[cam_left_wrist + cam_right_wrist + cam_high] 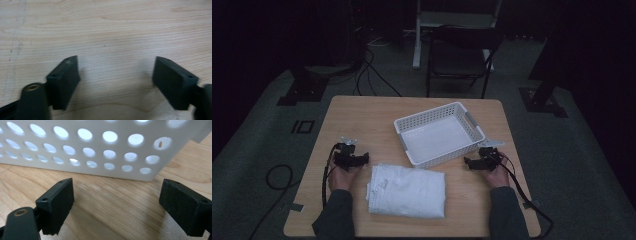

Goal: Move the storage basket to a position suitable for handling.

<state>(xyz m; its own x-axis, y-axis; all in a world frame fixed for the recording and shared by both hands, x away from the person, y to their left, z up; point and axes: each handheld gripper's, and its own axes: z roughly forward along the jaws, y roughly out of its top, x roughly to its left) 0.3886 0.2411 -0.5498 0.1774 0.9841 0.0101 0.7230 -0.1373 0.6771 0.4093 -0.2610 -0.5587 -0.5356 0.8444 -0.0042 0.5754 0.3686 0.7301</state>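
A folded white cloth [407, 190] lies on the wooden table [362, 115] near its front edge. Behind it stands an empty white perforated basket [439, 132]. My left gripper [363, 159] rests low on the table just left of the cloth, jaws pointing toward it. In the left gripper view the left gripper [116, 75] is open over bare wood. My right gripper [468, 162] sits to the right of the cloth, close to the basket's front right corner. The right gripper [117, 200] stands open too, with the basket wall [100, 147] just beyond its black fingers [58, 200].
A dark folding chair [459, 55] and a white stand [417, 35] are on the floor beyond the table. Cables [372, 75] run across the dim carpet. Each gripper's cable [524, 195] trails off the table's front corners.
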